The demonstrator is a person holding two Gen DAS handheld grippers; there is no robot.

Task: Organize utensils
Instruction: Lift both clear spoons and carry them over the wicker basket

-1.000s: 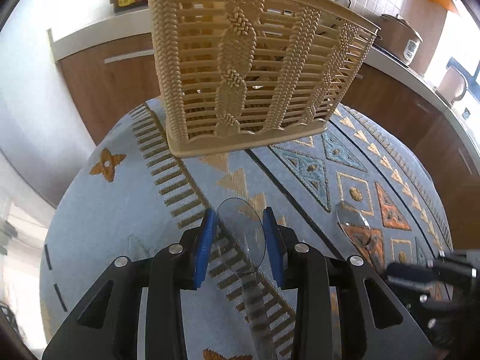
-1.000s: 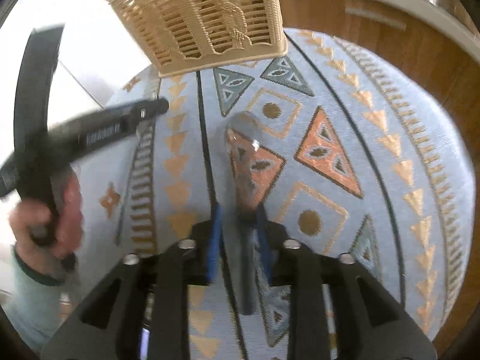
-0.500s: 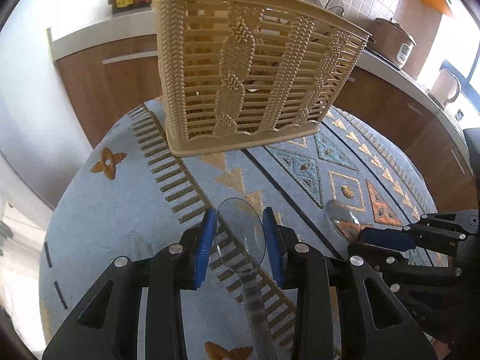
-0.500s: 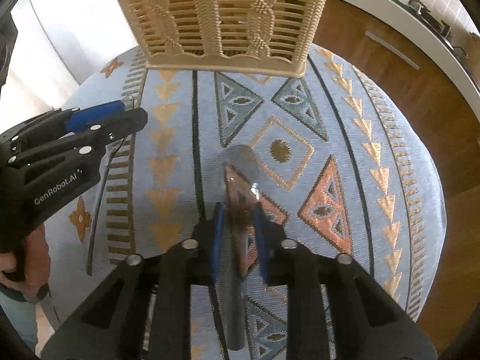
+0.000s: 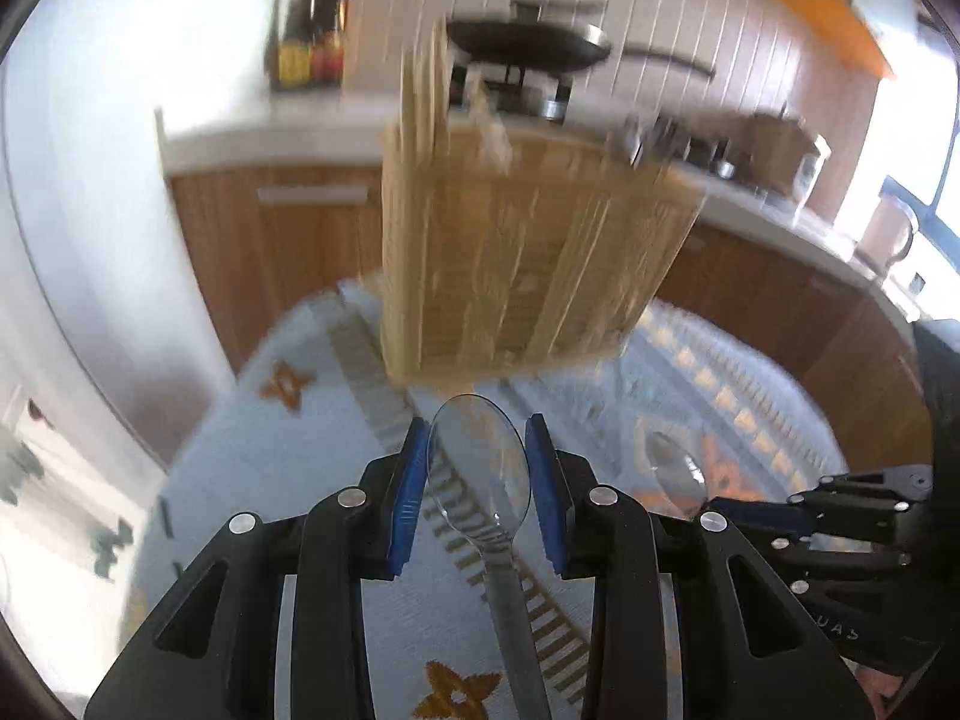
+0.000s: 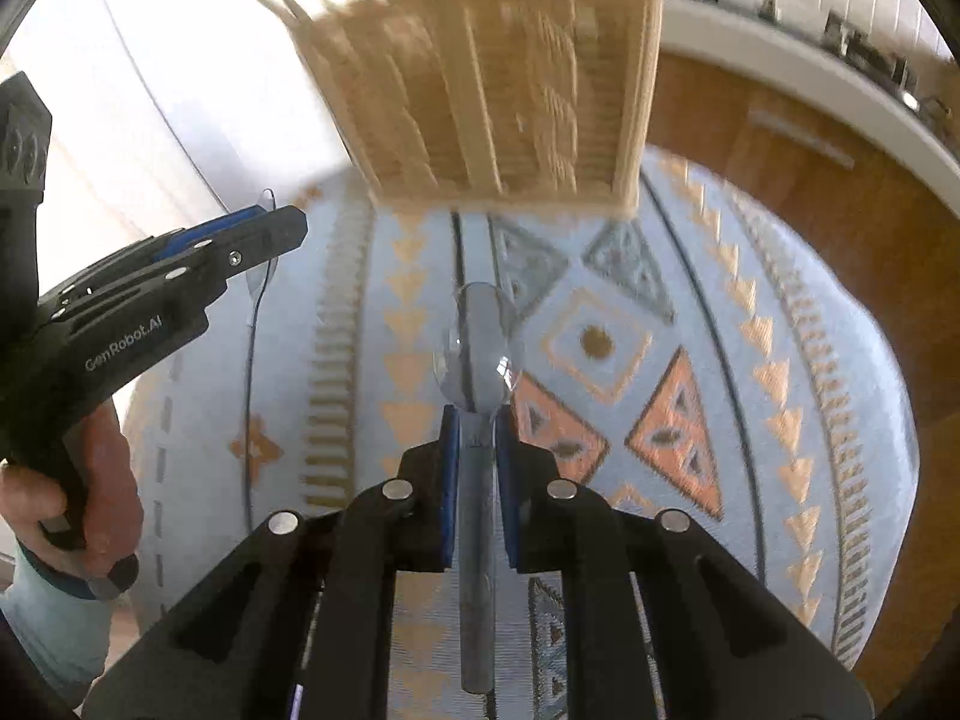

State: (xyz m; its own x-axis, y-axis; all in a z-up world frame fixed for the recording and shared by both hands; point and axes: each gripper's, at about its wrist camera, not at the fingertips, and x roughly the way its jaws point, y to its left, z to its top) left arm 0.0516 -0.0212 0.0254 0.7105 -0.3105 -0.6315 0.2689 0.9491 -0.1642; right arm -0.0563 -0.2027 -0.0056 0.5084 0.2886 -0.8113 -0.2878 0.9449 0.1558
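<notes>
— What sort of place are we looking at?
— A home kitchen: a frying pan (image 5: 528,45) is sitting at twelve o'clock, sauce bottles (image 5: 309,42) are standing at eleven, wooden cabinets (image 5: 270,246) are running beneath a white worktop (image 5: 264,129).

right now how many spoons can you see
2. One spoon sits between the left gripper's jaws; the other spoon is clamped in the right gripper. The blurred basket may hide more.
</notes>
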